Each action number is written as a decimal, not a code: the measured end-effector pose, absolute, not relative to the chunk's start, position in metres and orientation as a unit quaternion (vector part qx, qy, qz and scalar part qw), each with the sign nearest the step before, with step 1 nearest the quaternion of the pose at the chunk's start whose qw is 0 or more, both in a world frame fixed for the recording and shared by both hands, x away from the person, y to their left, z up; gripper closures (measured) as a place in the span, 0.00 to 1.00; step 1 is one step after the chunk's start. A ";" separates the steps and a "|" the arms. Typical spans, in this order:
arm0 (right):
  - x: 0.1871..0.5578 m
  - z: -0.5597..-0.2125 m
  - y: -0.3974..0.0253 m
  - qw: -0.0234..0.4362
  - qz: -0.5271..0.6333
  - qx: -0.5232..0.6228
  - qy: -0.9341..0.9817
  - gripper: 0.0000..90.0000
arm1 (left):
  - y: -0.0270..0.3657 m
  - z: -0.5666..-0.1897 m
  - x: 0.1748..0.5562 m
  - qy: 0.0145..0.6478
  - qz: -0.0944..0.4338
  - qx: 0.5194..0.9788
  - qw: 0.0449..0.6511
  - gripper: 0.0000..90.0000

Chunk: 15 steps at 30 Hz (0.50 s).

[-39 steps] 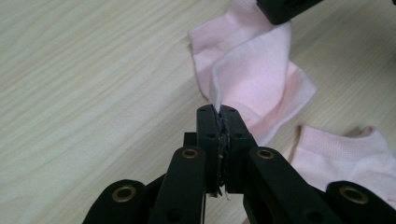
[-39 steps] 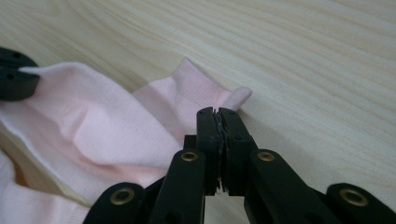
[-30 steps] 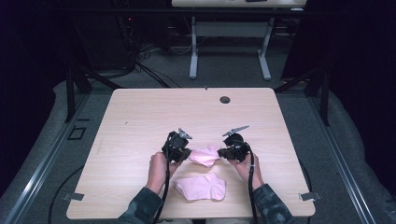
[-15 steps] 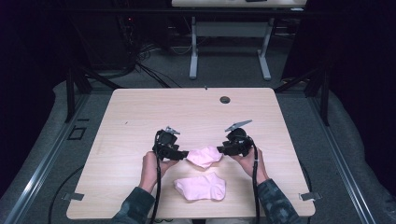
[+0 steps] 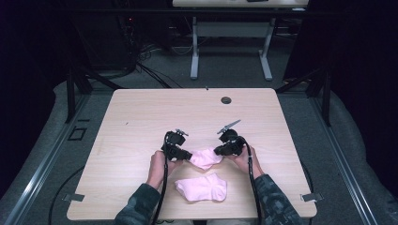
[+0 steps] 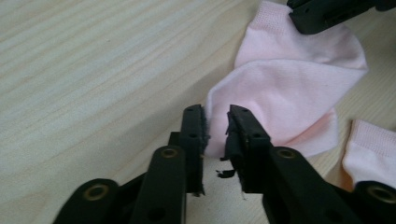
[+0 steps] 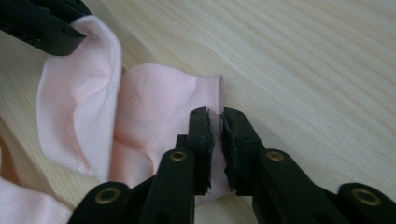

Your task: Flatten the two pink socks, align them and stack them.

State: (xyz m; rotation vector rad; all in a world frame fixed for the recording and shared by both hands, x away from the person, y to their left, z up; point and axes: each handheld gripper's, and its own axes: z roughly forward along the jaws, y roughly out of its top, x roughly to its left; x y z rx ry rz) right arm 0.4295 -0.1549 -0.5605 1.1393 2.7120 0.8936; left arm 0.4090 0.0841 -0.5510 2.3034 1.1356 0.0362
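Lying nearest the person, a second sock (image 5: 202, 187) sits flat by the table (image 5: 141, 117) edge. Just beyond it, the pink sock (image 5: 205, 158) stretches crosswise between both hands: the left gripper (image 6: 216, 135) pinches one end, the right gripper (image 7: 216, 126) clamps the cuff, each equally near.

Around my tongs: what lies idle

A second pink sock (image 5: 202, 187) lies flat on the desk (image 5: 141, 117), just nearer me than my tongs. A small dark round grommet (image 5: 226, 100) sits well beyond them near the desk's far edge, and another desk's white legs (image 5: 193, 51) stand farther off.
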 end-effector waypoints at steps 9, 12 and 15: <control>0.423 -0.551 -0.162 0.056 0.303 0.387 0.869 0.98 | 0.094 -0.543 0.404 0.415 0.047 0.851 0.318 0.99; 0.417 -0.543 -0.169 0.075 0.305 0.404 0.859 0.99 | 0.099 -0.533 0.401 0.403 0.077 0.849 0.334 0.99; 0.410 -0.534 -0.178 0.085 0.311 0.432 0.842 0.98 | 0.104 -0.519 0.394 0.387 0.105 0.843 0.358 0.99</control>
